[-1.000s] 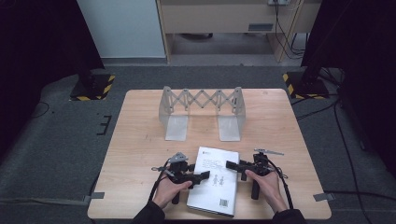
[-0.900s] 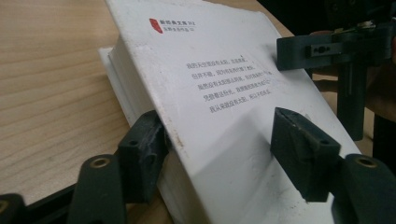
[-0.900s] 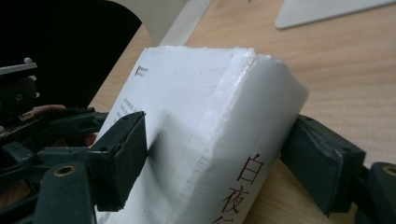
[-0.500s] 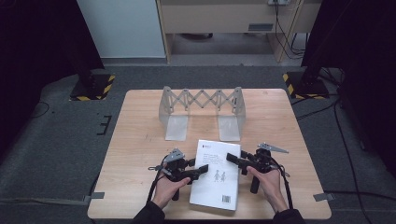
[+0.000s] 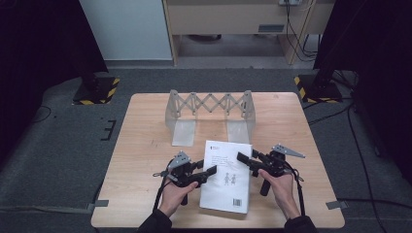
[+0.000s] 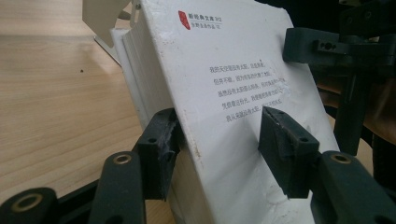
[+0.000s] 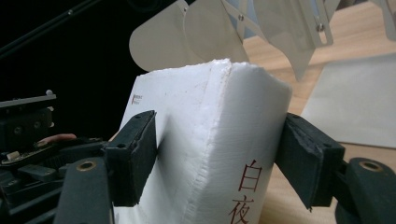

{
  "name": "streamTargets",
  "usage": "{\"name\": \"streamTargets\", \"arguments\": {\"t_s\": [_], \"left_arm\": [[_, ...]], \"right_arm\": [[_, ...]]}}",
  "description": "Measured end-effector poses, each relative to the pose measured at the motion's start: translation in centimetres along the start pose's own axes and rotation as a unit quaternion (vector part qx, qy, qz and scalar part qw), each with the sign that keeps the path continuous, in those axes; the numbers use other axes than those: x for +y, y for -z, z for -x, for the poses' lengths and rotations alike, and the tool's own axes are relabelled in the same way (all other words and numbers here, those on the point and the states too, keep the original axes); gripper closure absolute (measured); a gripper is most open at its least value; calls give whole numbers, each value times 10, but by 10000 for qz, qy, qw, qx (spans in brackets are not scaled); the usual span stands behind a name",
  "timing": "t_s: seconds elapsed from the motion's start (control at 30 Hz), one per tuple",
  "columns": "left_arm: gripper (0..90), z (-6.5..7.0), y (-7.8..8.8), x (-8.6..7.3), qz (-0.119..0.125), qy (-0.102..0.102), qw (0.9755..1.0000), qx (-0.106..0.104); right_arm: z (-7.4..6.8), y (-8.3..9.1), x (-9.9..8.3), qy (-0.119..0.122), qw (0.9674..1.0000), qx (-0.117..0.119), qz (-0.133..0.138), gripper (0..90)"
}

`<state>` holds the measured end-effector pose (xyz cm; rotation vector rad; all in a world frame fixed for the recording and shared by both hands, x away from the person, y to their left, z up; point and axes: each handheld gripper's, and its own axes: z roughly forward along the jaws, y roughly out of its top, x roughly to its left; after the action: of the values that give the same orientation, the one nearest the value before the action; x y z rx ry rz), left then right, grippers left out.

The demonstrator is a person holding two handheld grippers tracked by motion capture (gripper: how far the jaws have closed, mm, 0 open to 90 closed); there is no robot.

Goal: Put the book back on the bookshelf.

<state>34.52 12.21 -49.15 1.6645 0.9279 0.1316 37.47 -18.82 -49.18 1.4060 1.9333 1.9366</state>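
Item: white book [image 5: 227,175], lying on the table [image 5: 145,145] on your side of the expanding rack [image 5: 210,112], its long axis running from you toward that rack, top edge pointing at it. Your left gripper [image 5: 210,173] and right gripper [image 5: 241,158] are flanking it on opposite long edges, equally near. Both have just been closing and are now grasping the book.

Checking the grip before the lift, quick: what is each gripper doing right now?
Left gripper: jaws just closing, shut on the white paperback book.
Right gripper: jaws just closing, shut on its spine.
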Motion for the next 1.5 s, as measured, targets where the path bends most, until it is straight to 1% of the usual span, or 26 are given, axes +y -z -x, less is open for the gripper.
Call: {"name": "streamTargets", "arguments": {"t_s": [0.1, 0.17, 0.2, 0.3, 0.47, 0.5, 0.57, 0.63, 0.67, 0.73, 0.8, 0.87, 0.93, 1.03, 1.07, 1.13, 1.2, 1.23, 1.27, 1.3, 1.37, 1.5], "left_arm": [[476, 1, 0, 5, 91, -33, 10000, 1], [480, 3, 0, 9, 136, -85, 9999, 25], [485, 4, 0, 10, 185, -129, 9997, 42], [514, 5, 0, 13, 241, -181, 9995, 73], [524, 6, -1, 16, 321, -154, 9993, 95], [524, 6, -1, 17, 361, -146, 9992, 92], [528, 6, 1, 20, 443, -138, 9989, 79], [536, 7, 3, 24, 507, -152, 9986, 98], [543, 8, 4, 25, 543, -177, 9983, 99], [545, 9, 5, 25, 539, -233, 9982, 77], [546, 11, 5, 24, 593, -263, 9979, 9], [536, 14, 4, 22, 635, -334, 9974, -34], [522, 14, 3, 20, 684, -272, 9972, -153], [502, 14, 3, 18, 710, -219, 9970, -215], [500, 13, 4, 18, 703, -230, 9970, -219], [490, 11, 4, 16, 607, -170, 9977, -259], [461, 7, 3, 13, 527, -140, 9983, -215], [440, 5, 2, 11, 495, -70, 9985, -232], [411, 2, 1, 10, 518, 26, 9983, -257], [408, 1, 0, 10, 467, 91, 9985, -276], [398, 0, 0, 9, 419, 56, 9989, -225], [436, 2, 2, 13, 336, -75, 9994, -77]], "right_arm": [[-3, 1, 6, 67, 9999, 47, 136, 342], [-5, 2, 10, 112, 9997, 81, 195, 348], [-6, 3, 11, 172, 9995, 88, 230, 351], [-6, 6, 15, 232, 9991, 136, 320, 363], [-8, 8, 18, 279, 9981, 182, 516, 387], [-9, 9, 19, 263, 9979, 209, 559, 395], [-13, 9, 22, 309, 9967, 275, 702, 408], [-16, 10, 24, 332, 9960, 328, 762, 412], [-16, 10, 25, 377, 9958, 347, 753, 411], [-16, 11, 25, 401, 9957, 394, 733, 410], [-14, 13, 25, 401, 9957, 421, 715, 407], [-11, 17, 24, 434, 9959, 434, 668, 402], [-7, 22, 23, 439, 9959, 466, 640, 400], [-5, 27, 21, 510, 9953, 550, 613, 408], [-5, 28, 21, 542, 9951, 583, 579, 411], [-4, 28, 20, 561, 9952, 604, 529, 414], [-4, 27, 19, 575, 9950, 654, 482, 416], [-5, 27, 18, 583, 9950, 672, 447, 417], [-6, 26, 18, 598, 9950, 673, 426, 418], [-6, 25, 18, 602, 9952, 659, 409, 417], [-5, 23, 17, 572, 9956, 642, 385, 418], [-5, 20, 17, 548, 9961, 586, 377, 419]]}}
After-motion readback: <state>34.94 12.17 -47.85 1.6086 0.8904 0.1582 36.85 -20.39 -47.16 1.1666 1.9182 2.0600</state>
